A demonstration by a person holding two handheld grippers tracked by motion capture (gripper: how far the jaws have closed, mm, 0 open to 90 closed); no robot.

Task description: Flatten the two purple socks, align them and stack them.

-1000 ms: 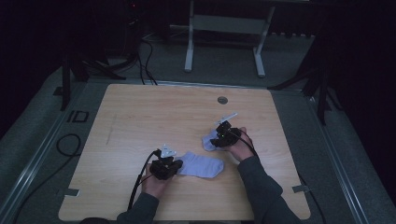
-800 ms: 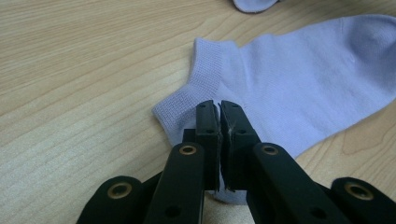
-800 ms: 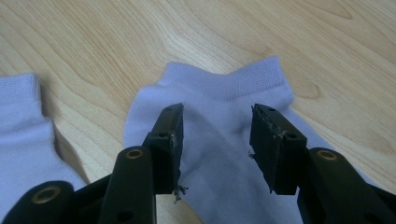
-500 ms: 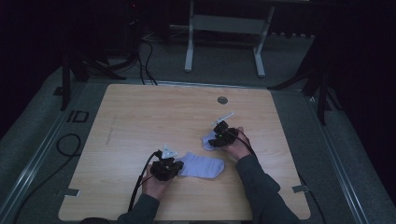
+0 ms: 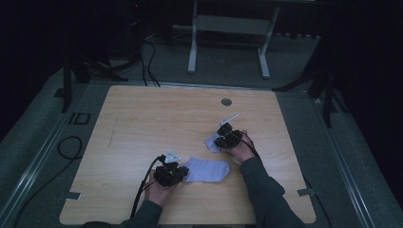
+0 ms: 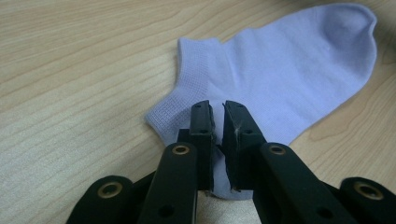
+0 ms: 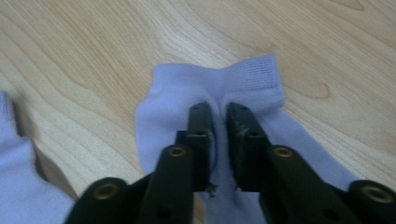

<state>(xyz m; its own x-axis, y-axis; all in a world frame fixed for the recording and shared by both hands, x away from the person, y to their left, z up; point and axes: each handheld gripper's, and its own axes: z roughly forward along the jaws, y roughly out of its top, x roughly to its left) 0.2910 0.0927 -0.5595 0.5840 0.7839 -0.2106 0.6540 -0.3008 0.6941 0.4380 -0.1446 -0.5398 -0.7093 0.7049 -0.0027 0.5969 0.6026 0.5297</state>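
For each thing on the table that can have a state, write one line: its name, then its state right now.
Near sock: lying flat on the table, its cuff end pinched by the left gripper.
Far sock: bunched into a fold where the right gripper pinches it.
Left gripper: jaws nearly closed on the near sock.
Right gripper: jaws nearly closed on the far sock's fold.
Table: bare wood apart from the socks and a round grommet.

Looks like a dim lab or recording studio: a bare pale wooden table (image 5: 142, 123) on grey carpet (image 5: 43, 142), black cables (image 5: 147, 52) and dark stand legs (image 5: 328, 95), a white metal frame (image 5: 228, 28) beyond.
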